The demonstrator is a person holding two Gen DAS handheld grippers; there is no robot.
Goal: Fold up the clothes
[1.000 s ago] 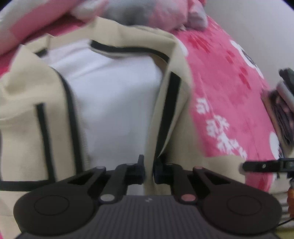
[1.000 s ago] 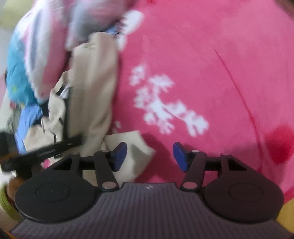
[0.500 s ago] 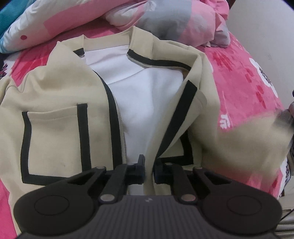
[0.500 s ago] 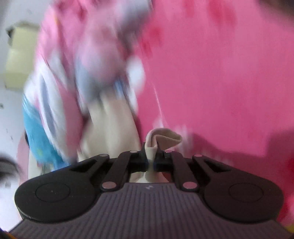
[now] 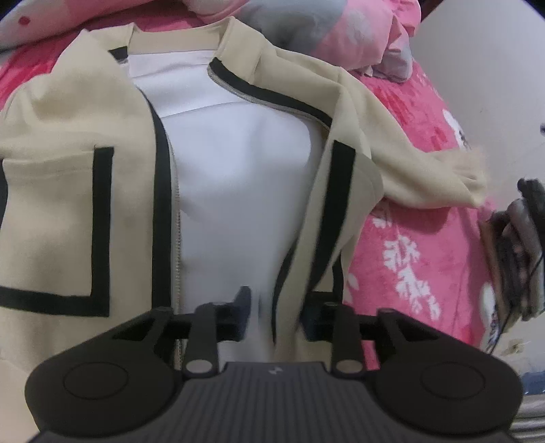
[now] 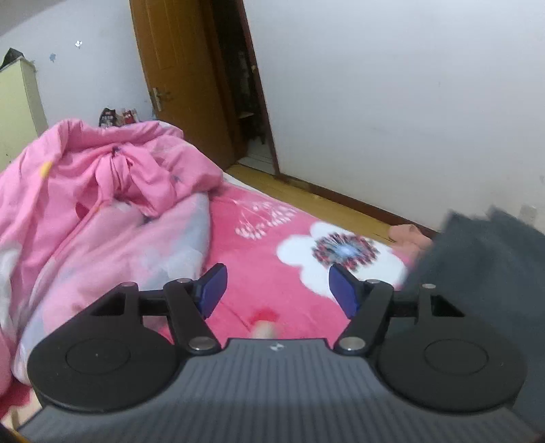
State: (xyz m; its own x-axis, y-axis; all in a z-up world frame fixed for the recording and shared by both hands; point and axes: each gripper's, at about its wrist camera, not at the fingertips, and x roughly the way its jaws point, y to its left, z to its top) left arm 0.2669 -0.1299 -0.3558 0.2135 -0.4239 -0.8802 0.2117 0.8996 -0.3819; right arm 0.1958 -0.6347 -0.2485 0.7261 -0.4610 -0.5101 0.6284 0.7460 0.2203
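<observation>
Fingers (image 5: pixel 242 300) on my left gripper (image 5: pixel 276 315) are parting right now — jaws opening, w/ the jacket's black-trimmed front edge and white lining lying in the gap but the pads no longer pressing on it, so I call it released. That gripper is pitched steeply down at the bed, looking up the length of the cream jacket (image 5: pixel 68 136). Jacket lies open and face-up on the pink floral blanket (image 5: pixel 419 245): zipper and black placket run up just left of the left finger, square black-outlined pocket further left, collar at the far end near the rumpled pink quilt (image 5: pixel 340 30). Its sleeve (image 5: pixel 439 180) trails off to the right side, draped loosely over the blanket, end blurred. At the far right edge of the left wrist view I see a dark blurred shape — can't tell what it is.

Right gripper (image 6: pixel 277 289) is tilted only gently downward, aimed across the bed toward the wall and wooden door (image 6: pixel 190 85). Its blue pads (image 6: pixel 213 288) stand wide apart and are still spreading — nothing b/w them, only blanket (image 6: pixel 272 245) far below. No jacket in the right wrist view; pink quilt (image 6: pixel 102 191) heaps to the left, a dark grey blurred cloth (image 6: pixel 483 248) to the right, just behind the right finger.
</observation>
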